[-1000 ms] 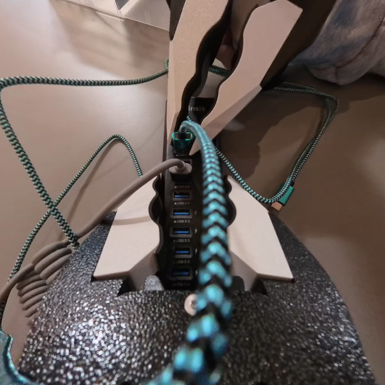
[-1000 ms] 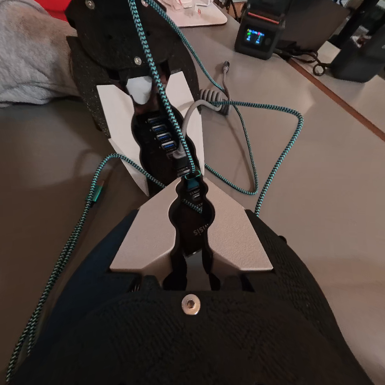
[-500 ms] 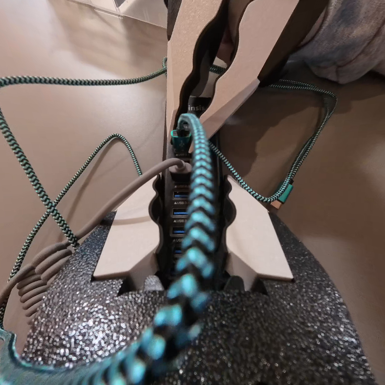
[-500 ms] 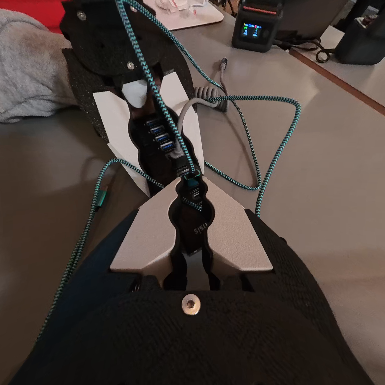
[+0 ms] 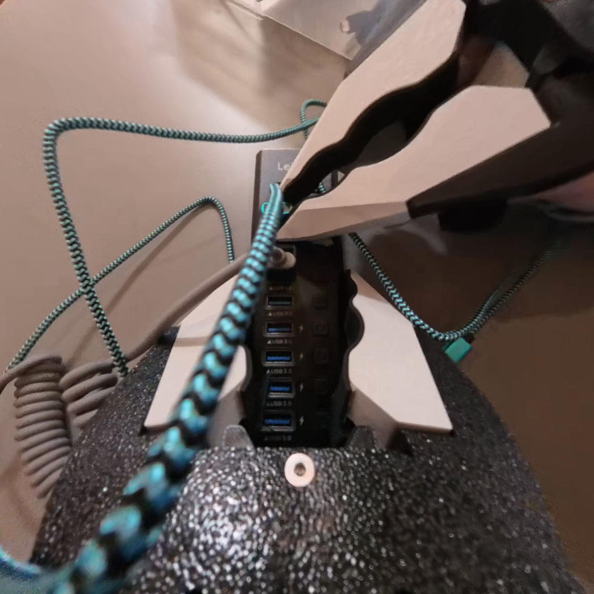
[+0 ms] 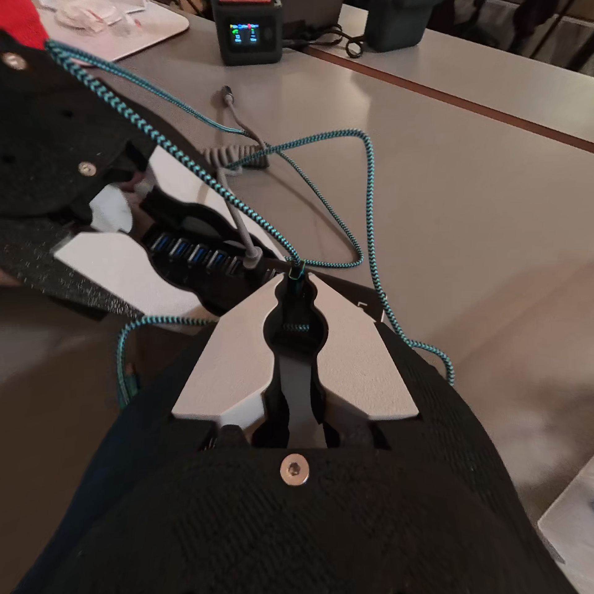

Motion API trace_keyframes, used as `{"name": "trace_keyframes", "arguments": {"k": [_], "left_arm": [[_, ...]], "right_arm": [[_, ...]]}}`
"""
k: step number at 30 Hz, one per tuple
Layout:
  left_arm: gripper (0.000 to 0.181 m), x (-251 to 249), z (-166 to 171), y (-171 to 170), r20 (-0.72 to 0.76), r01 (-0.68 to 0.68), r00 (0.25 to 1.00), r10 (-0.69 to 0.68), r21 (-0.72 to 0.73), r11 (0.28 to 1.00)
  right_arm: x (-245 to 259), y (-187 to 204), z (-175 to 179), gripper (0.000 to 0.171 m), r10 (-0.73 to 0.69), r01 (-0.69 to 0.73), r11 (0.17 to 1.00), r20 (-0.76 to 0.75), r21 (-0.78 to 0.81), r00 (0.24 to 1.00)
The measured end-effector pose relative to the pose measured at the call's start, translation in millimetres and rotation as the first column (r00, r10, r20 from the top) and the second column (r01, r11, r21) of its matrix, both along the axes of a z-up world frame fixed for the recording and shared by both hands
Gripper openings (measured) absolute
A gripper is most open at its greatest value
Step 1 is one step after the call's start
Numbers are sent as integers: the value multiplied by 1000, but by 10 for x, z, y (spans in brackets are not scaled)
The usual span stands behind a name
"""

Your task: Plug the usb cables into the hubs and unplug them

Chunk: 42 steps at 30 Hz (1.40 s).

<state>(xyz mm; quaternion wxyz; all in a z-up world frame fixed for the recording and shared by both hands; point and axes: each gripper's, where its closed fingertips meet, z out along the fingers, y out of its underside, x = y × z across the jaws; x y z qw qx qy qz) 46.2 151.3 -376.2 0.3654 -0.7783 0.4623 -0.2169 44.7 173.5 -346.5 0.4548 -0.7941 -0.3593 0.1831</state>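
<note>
A black USB hub (image 5: pixel 321 353) with a row of blue ports sits between my left gripper's (image 5: pixel 299 289) fingers, which are shut on its sides. My right gripper (image 6: pixel 295 279) is shut on the teal plug (image 6: pixel 296 273) of a teal braided cable (image 5: pixel 225 337) at the hub's far-end port. I cannot tell if the plug is seated. The right gripper comes in from the upper right in the left wrist view (image 5: pixel 284 205). A grey coiled cable (image 5: pixel 283 257) is plugged in next to it. The hub (image 6: pixel 205 257) lies slanted in the right wrist view.
The teal cable's other connector (image 5: pixel 456 350) lies loose on the grey table (image 6: pixel 450 225). The grey cable's coil (image 6: pixel 238 154) lies behind the hub. At the back stand a small black device with a lit screen (image 6: pixel 249 33), a dark container (image 6: pixel 395 25) and a white pad (image 6: pixel 128 29). Less than 4 cm separates the two grippers' tips.
My right gripper has swung to the side while still holding the teal plug, so the hub now looks slanted to it. The braided cable has shifted left across the left wrist view.
</note>
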Motion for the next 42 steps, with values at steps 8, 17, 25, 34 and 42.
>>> {"name": "trace_keyframes", "arguments": {"k": [8,17,25,34,42], "left_arm": [[59,31,1,39,9,-81,997,81,-6,997],[59,36,-1,35,11,-72,997,72,-6,997],[59,39,-2,33,10,-68,998,68,-1,998],[58,52,9,29,20,-51,998,51,5,999],[61,107,147,-84,27,68,997,-74,178,982]], "right_arm": [[20,56,16,4,-34,33,997,8,71,999],[25,53,38,4,-9,2,990,55,140,998],[61,63,174,4,-28,12,964,57,267,998],[332,174,670,5,-69,119,917,-142,381,987],[835,3,1393,5,-159,300,739,-277,604,948]]}}
